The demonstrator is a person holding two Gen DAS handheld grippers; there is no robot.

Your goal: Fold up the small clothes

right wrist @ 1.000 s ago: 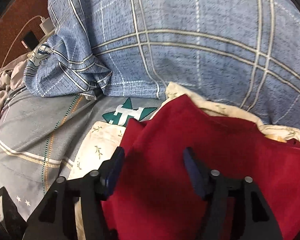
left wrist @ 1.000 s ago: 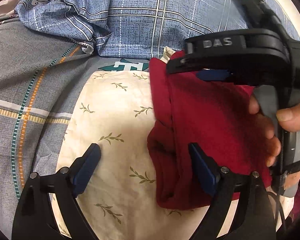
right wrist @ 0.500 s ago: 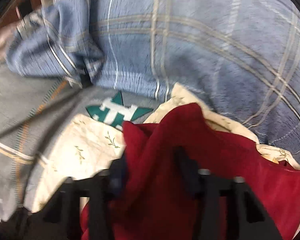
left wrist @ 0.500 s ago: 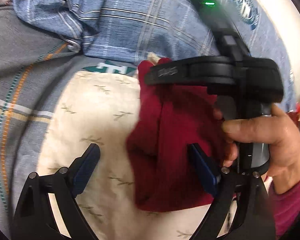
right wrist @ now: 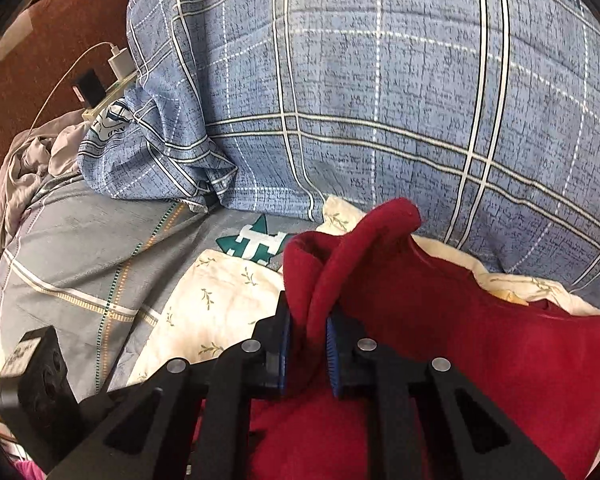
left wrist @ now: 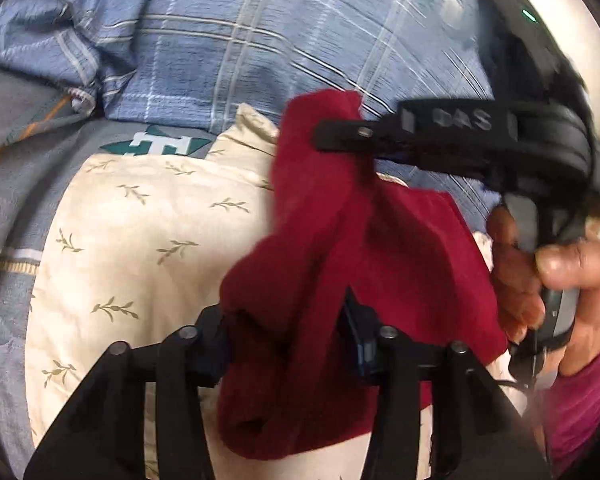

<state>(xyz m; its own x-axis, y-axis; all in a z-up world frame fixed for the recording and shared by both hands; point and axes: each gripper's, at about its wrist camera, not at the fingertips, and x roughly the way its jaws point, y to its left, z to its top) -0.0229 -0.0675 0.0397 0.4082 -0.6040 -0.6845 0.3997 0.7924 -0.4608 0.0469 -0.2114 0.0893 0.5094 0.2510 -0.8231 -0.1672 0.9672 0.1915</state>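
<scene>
Early stage of folding. Red garment (left wrist: 400, 248) bunched and partly lifted above the cream leaf-print cloth (left wrist: 140, 240) spread on the bed, no flat fold yet visible; judged barely begun, with smoothing, every fold and the final laying-down all left. Left tongs (left wrist: 288, 340) closing on the near bundle of the red garment, fabric filling the gap between the jaws and hiding the pads, the lower hem hanging slack beneath. Right tongs (right wrist: 308, 344) narrow and clamped on a raised ridge of the same garment (right wrist: 460, 340), blue pads pressed on either side of the pinched fold, the peak of the fabric standing above them. Right tongs (left wrist: 364, 140) also in the left view, gripping the upper corner, with a hand (left wrist: 548, 280) wrapped round the handle and a magenta sleeve (left wrist: 580, 400) below. Surroundings: blue plaid quilt (right wrist: 380, 100) heaped just behind the cream cloth, likely crowding the far side of any fold; grey striped bedsheet (right wrist: 80, 240) to the left with a green-and-white logo (right wrist: 256, 244) at the cream cloth's edge; crumpled grey fabric (right wrist: 32, 160), white charger (right wrist: 120, 60) and cable well apart at far left.
</scene>
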